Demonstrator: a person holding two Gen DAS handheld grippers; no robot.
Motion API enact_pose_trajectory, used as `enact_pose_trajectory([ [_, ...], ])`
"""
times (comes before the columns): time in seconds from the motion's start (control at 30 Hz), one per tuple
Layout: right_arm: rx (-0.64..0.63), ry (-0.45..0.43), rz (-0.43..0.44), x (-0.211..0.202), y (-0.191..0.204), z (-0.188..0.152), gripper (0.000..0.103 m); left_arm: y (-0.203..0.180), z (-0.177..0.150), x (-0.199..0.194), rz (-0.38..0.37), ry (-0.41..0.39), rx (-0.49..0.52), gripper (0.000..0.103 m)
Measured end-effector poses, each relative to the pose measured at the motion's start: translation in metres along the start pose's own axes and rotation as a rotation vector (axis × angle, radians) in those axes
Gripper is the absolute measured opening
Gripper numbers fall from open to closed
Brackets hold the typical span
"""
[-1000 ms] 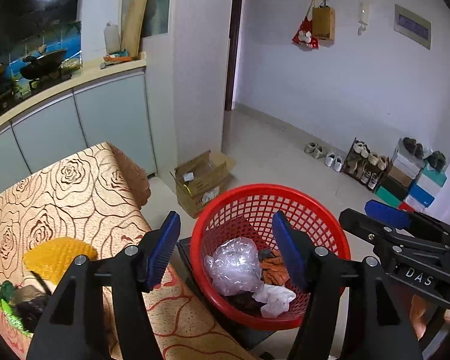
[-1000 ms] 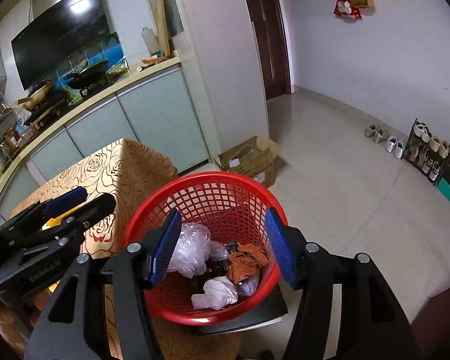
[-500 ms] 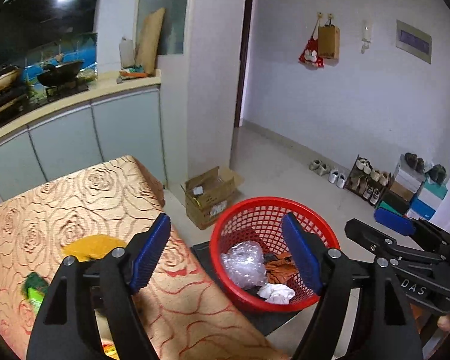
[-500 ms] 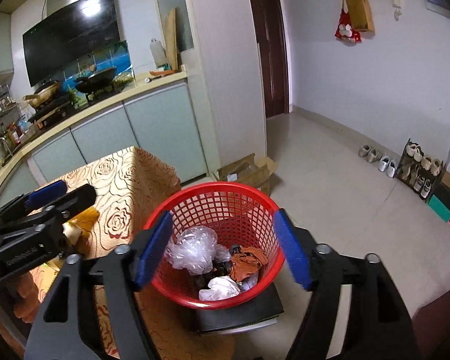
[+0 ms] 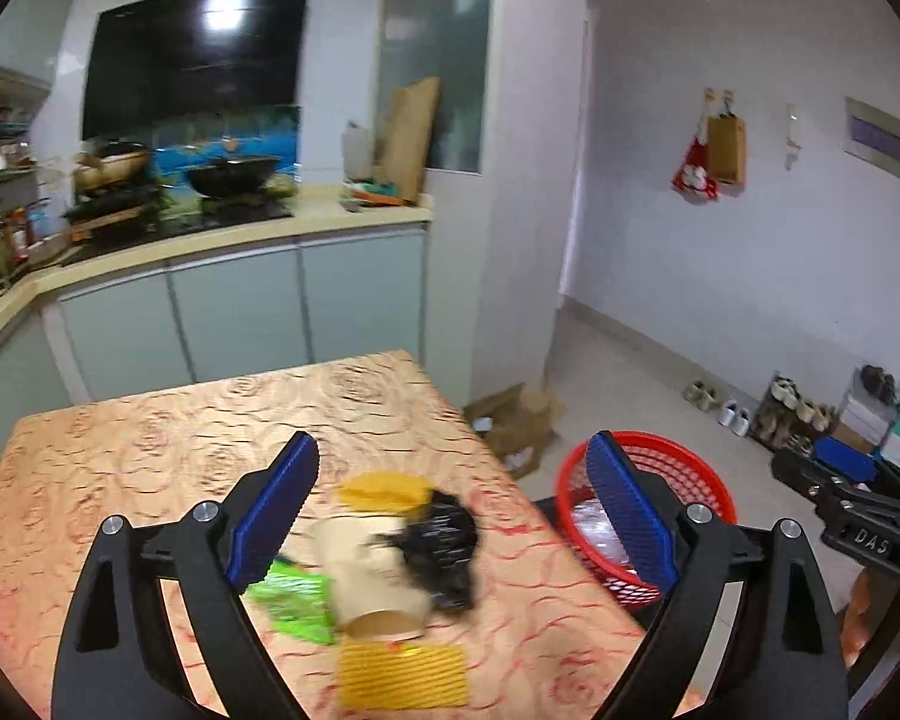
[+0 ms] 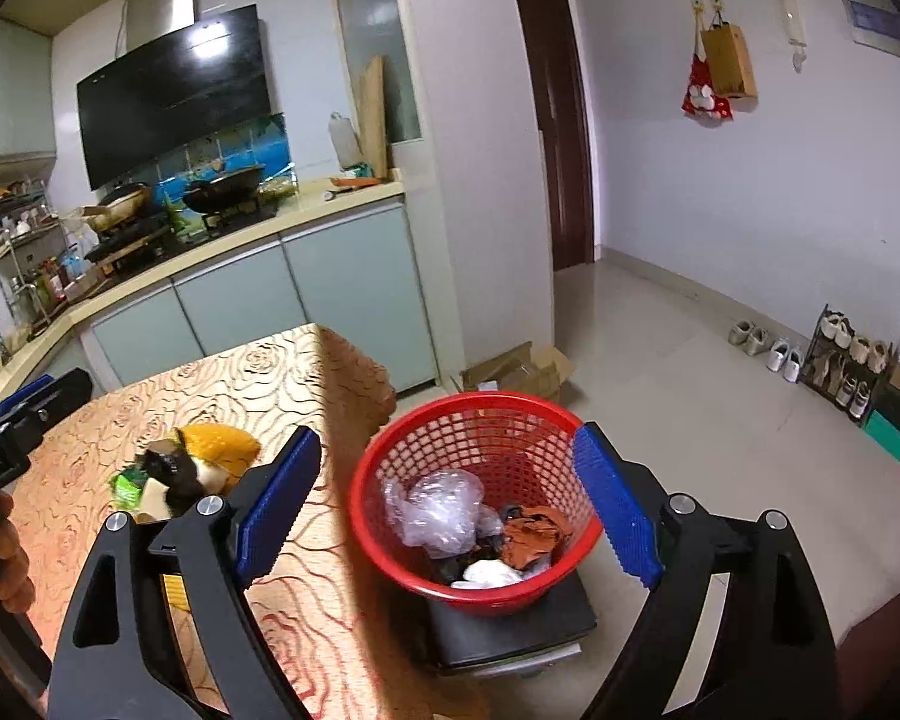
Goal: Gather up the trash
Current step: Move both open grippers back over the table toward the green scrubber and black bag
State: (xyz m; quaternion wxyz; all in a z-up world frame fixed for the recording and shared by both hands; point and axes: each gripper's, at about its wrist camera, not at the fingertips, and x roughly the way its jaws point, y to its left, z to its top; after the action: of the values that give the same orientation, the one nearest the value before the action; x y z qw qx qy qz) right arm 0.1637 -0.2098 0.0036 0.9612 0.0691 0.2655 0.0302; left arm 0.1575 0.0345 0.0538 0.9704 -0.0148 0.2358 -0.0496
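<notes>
Left gripper point(image 5: 453, 516): my fingers are wide apart and empty, hanging above the pile of trash on the table point(image 5: 150, 456).
Right gripper point(image 6: 450, 504): fingers apart too, nothing between them, hanging over the red basket point(image 6: 384, 462).
Trash on the table: a paper cup point(image 5: 372, 576) lies on its side, mouth toward me; a black crumpled wrapper point(image 5: 444, 540) rests against it, a green packet point(image 5: 294, 600) just beside it on the left, a yellow ridged piece point(image 5: 402, 675) nearest me, and another yellow piece point(image 5: 384, 489) behind.
Basket: it sits off the table's edge on a dark stand, already holding a clear plastic bag point(image 6: 438, 504), something orange and a white wad.
Step in hand: I judge this as lining up my left fingers for the next pick.
How to do it well: I'd take one item only, probably the cup, with one finger on each side of its wall and a light squeeze, because thin paper buckles.
Watch out: the wrapper touching the cup may drag along or drop on the floor between table and basket.
View: the left picture is blurred, so fine edges are hard to read.
</notes>
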Motion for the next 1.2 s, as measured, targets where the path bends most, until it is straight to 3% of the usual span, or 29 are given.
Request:
enact_pose_trajectory([
  [0.43, -0.048, 0.000, 0.073, -0.006, 0.040, -0.003, 0.084, 0.113, -0.009, -0.049, 0.260, -0.019, -0.097, 0.089],
  [0.63, -0.067, 0.010, 0.097, -0.004, 0.055, -0.003, 0.084, 0.151, -0.017, -0.060, 0.329, -0.001, -0.144, 0.089],
  [0.83, -0.084, 0.021, 0.117, -0.001, 0.067, -0.003, 0.084, 0.162, -0.026, -0.052, 0.329, 0.034, -0.157, 0.089],
  [1.2, -0.110, 0.037, 0.112, 0.005, 0.077, -0.002, 0.084, 0.162, -0.041, 0.009, 0.291, 0.122, -0.139, 0.088],
])
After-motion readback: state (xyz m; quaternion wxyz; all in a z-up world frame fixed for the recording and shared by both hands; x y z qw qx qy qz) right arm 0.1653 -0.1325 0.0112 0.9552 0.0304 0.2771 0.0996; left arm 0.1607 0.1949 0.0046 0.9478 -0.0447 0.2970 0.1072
